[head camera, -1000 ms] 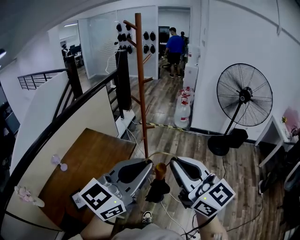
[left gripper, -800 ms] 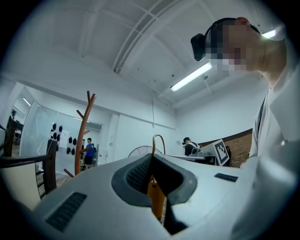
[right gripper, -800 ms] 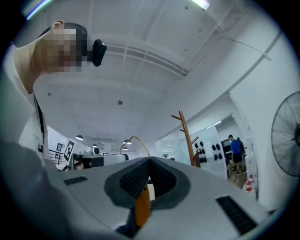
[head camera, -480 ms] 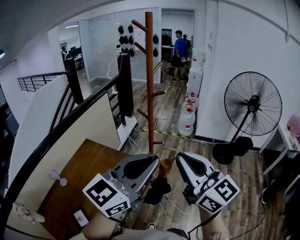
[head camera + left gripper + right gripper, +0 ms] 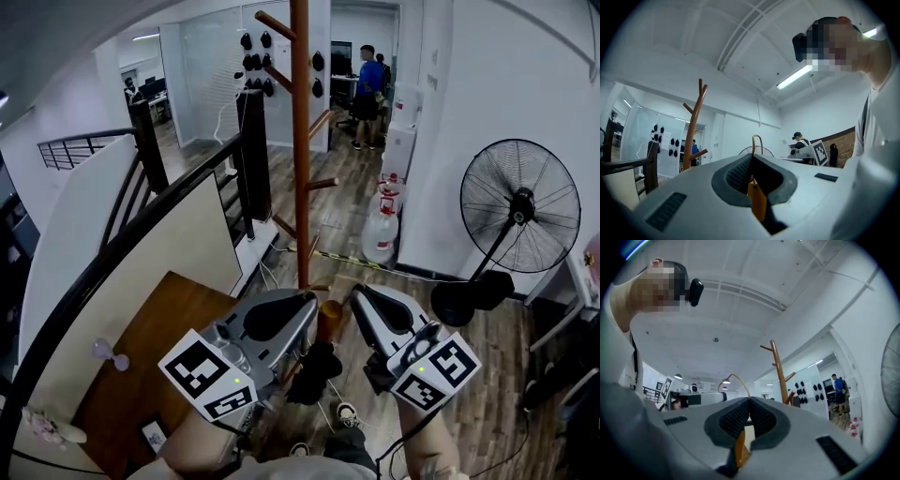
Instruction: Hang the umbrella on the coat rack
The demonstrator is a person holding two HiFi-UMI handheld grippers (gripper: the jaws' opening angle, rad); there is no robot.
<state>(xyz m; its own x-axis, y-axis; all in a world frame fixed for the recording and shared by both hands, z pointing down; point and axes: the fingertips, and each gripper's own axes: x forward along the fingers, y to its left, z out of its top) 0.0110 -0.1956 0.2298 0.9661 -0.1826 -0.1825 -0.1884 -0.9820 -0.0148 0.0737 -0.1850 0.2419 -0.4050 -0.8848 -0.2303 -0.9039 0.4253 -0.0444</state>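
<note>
A folded black umbrella [image 5: 317, 370] with a wooden handle [image 5: 328, 316] hangs between my two grippers, low in the head view. My left gripper [image 5: 307, 302] and right gripper [image 5: 360, 296] are both shut on its thin loop strap. In the left gripper view the strap [image 5: 754, 140] arches up out of the closed left gripper [image 5: 751, 161], with the orange handle [image 5: 758, 204] below. In the right gripper view the strap [image 5: 733, 377] curves out of the closed right gripper [image 5: 750, 404]. The wooden coat rack [image 5: 300, 141] stands just beyond the grippers, its pegs bare.
A standing fan [image 5: 520, 211] is at the right by the white wall. Water bottles [image 5: 382, 230] sit behind the rack's base. A wooden desk [image 5: 159, 356] and a black railing [image 5: 141, 225] lie to the left. Cables cross the floor. A person [image 5: 368, 80] stands far back.
The coat rack has come closer and now rises out of the top of the head view. Both grippers, still shut on the strap, carried the umbrella toward it.
</note>
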